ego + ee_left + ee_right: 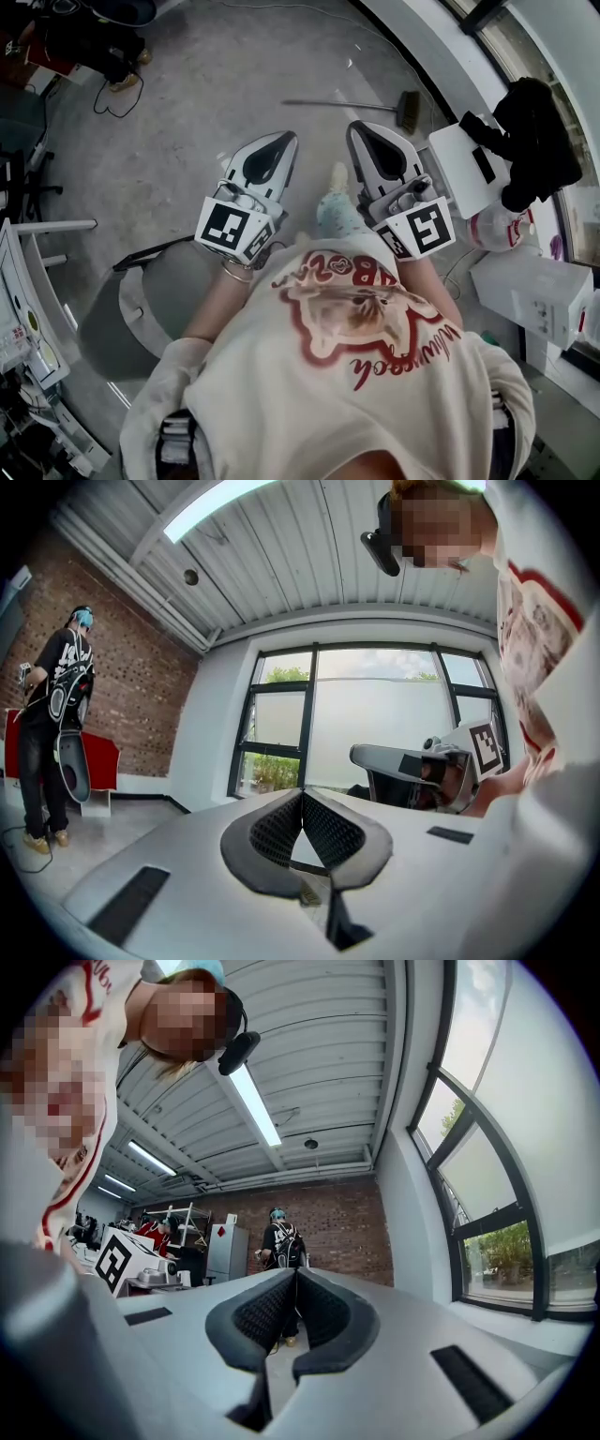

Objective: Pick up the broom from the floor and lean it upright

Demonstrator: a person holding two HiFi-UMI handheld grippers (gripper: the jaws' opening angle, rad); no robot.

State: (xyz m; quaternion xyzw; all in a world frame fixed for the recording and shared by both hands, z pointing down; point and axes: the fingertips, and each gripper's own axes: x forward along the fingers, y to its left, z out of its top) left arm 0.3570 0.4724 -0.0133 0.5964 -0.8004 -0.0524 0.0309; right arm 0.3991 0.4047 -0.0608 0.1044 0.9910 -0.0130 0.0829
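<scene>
Holding both claws level and side by side, the person keeps the left gripper and the right gripper with jaws pressed together, nothing between them. The broom lies flat on the grey floor, beyond and right of the right gripper, well apart. Its brush head lies near a white table bearing a black bag.

Broom lying flat on the floor
Its thin handle points left over grey concrete, and the dark bristle head lies near the white wall.
</scene>
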